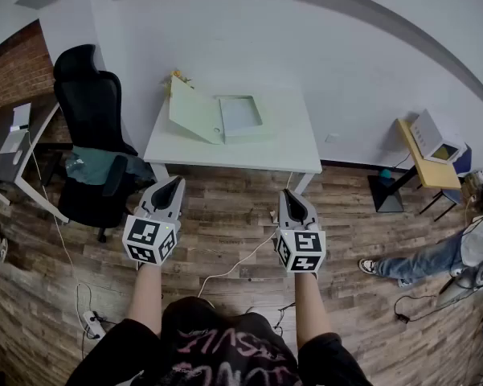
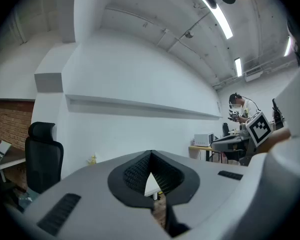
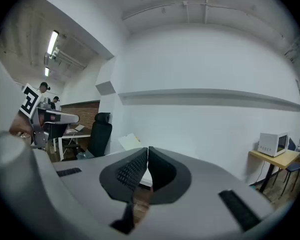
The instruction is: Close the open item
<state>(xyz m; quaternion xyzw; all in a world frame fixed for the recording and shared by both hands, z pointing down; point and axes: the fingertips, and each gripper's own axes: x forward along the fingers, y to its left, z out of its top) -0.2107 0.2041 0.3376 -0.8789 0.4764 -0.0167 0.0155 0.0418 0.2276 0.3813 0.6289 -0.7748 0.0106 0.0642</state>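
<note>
A black chair (image 1: 92, 103) stands on the wood floor (image 1: 225, 215) just left of a white table (image 1: 281, 147), with a grey desk (image 1: 4, 155) and a brick wall (image 1: 12, 71) further left. A cable (image 1: 233, 265) and a power strip (image 1: 92, 325) lie on the floor. At right, a yellow side table (image 1: 422, 163) bears a white appliance (image 1: 436, 137), and a person (image 1: 434, 256) sits nearby

Head camera: high, facing forward and steeply down past the left gripper (image 1: 177, 182) and right gripper (image 1: 287, 193); white table (image 1: 225, 147) well off. Gripper cameras: low behind their jaws, roughly level, facing the white wall (image 2: 140, 84). All three views share the black chair (image 1: 92, 103) and the table.
</note>
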